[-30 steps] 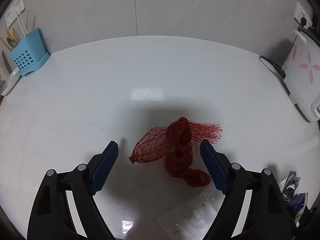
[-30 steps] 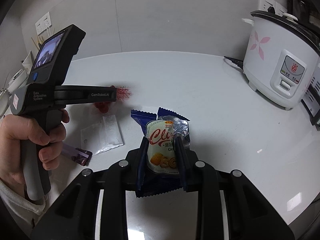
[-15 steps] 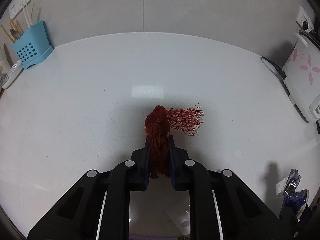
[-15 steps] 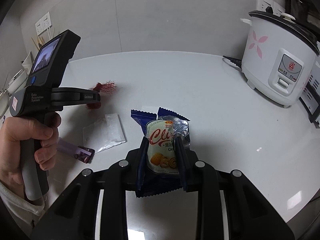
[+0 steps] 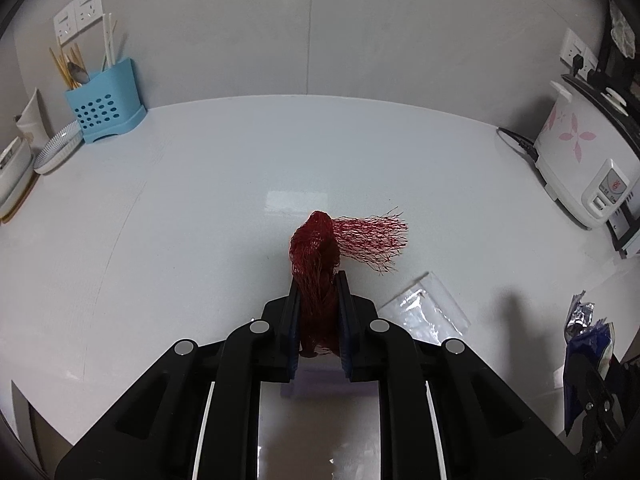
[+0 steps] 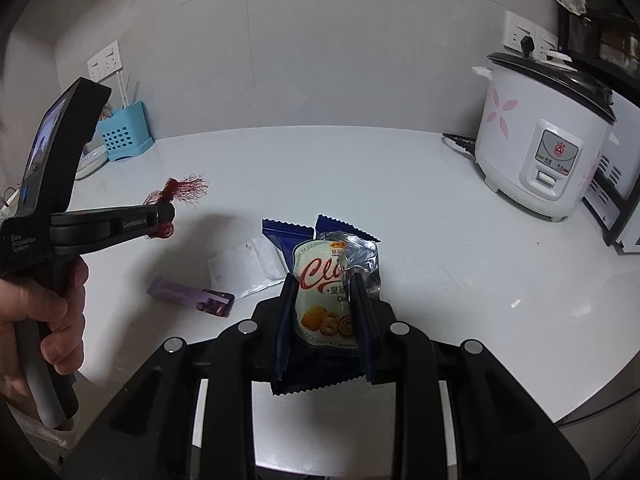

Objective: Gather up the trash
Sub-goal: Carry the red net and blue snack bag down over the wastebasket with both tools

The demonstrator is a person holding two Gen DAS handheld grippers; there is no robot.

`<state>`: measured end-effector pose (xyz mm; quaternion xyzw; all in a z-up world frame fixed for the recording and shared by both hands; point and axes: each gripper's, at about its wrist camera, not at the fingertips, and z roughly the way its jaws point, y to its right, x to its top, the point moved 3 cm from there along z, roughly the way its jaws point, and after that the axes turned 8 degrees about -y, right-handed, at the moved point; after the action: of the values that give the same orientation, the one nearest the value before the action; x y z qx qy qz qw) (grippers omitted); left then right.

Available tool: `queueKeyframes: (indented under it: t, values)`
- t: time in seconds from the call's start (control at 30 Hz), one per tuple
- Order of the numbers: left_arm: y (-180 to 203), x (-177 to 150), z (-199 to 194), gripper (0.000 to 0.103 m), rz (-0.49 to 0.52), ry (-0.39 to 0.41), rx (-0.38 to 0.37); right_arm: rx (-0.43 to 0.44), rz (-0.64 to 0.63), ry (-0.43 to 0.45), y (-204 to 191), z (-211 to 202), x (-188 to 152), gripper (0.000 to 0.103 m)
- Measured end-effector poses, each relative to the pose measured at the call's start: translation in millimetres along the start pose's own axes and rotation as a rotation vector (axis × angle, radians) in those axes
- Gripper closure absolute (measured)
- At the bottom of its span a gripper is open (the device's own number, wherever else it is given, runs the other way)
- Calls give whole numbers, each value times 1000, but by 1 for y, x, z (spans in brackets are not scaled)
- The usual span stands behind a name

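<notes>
A red mesh net bag [image 5: 316,276] was seen bunched into a tight wad, pinched upright and lifted clear of the white counter, its frayed loose end fanned out to the right. A blue snack wrapper [image 6: 326,300], printed with a cream label and biscuits, was held upright with its silver torn top crumpled. A clear plastic sleeve [image 6: 244,266] was laid flat on the counter, and a small purple packet [image 6: 190,294] was left lying just beside it.
</notes>
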<state>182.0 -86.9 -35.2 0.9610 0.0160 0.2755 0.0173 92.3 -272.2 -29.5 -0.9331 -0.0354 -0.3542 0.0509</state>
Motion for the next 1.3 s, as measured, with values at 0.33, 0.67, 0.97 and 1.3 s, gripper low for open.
queueKeyframes:
  t: [0.33, 0.67, 0.97, 1.3]
  values:
    - [-11, -60, -57, 88, 2, 65, -39, 17, -12, 38, -24, -39, -19, 78]
    - [-19, -115, -106, 88, 22, 118, -81, 43, -9, 58, -47, -64, -53, 78]
    - [-35, -169, -126, 89, 18, 142, -116, 55, -24, 75, -67, -80, -89, 78]
    - [-44, -245, -135, 89, 32, 158, -138, 62, -47, 94, -86, -91, -147, 78]
